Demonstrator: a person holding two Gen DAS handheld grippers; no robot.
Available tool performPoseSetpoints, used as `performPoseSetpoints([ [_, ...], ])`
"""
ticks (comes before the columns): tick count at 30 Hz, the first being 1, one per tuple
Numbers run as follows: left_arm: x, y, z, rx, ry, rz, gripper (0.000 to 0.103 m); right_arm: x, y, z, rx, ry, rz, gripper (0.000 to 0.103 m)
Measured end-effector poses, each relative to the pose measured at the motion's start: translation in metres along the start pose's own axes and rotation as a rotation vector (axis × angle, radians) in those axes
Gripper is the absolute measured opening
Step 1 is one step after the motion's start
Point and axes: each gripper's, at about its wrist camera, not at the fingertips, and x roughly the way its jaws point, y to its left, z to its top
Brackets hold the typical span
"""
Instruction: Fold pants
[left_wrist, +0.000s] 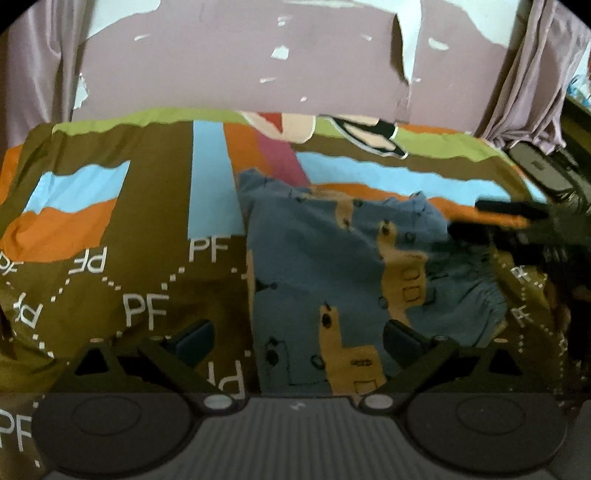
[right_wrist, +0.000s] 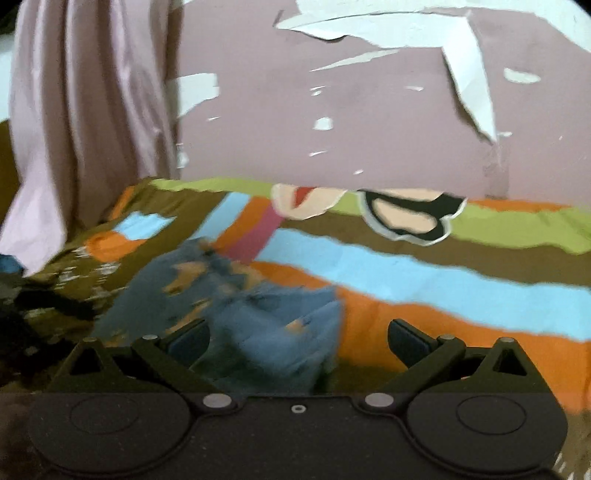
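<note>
The left gripper (left_wrist: 299, 341) hangs with its jaws spread wide and nothing pinched between them; its dark fingers (left_wrist: 194, 339) stand apart over the near part of the bed. Under and just beyond them lie the pants (left_wrist: 332, 258), blue cloth printed with tan animal shapes, spread in a rumpled, roughly folded heap on the patterned bedsheet (left_wrist: 110, 258). The heap sits right of the bed's middle, its gathered waistband toward the right edge.

The right gripper (right_wrist: 299, 341) is likewise wide open and grips nothing. A bunched end of the pants (right_wrist: 258, 314) lies below its left finger, blurred, while its right finger hovers over an orange stripe of the bedsheet (right_wrist: 443, 288). In the left wrist view the right gripper (left_wrist: 495, 218) reaches in from the right edge, at the pants' far right corner; whether it touches the cloth cannot be told.

Behind the far edge of the bed stands a mauve wall (left_wrist: 240, 62) with peeling patches, with pale curtains (right_wrist: 81, 110) at the sides.
</note>
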Motion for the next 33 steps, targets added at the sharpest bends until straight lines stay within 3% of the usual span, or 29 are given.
performPoseSetpoints([
  [6, 0.009, -0.004, -0.005, 0.026, 0.032, 0.025, 0.100, 0.026, -0.017, -0.007, -0.022, 0.053, -0.040, 0.102],
  [11, 0.012, -0.002, -0.008, 0.009, 0.041, 0.034, 0.102, 0.026, -0.034, -0.005, 0.002, 0.011, -0.173, 0.102],
  [15, 0.011, -0.001, -0.008, 0.013, 0.043, 0.046, 0.102, 0.017, -0.050, -0.006, 0.072, -0.016, -0.198, 0.102],
  [18, 0.010, 0.000, -0.009, 0.000, 0.047, 0.046, 0.102, 0.010, -0.052, -0.004, 0.092, -0.040, -0.164, 0.102],
  [22, 0.007, 0.001, -0.009, -0.013, 0.050, 0.043, 0.103, 0.006, -0.054, 0.000, 0.156, -0.057, -0.019, 0.102],
  [26, 0.003, 0.001, -0.009, -0.017, 0.051, 0.028, 0.103, 0.014, -0.044, -0.002, 0.046, 0.010, -0.096, 0.102],
  [28, -0.001, 0.000, -0.009, -0.015, 0.045, 0.006, 0.103, 0.010, -0.047, -0.001, 0.052, 0.008, -0.103, 0.102],
  [33, -0.016, 0.002, -0.010, -0.005, 0.001, -0.046, 0.102, 0.001, -0.062, -0.001, 0.171, 0.028, 0.066, 0.102],
])
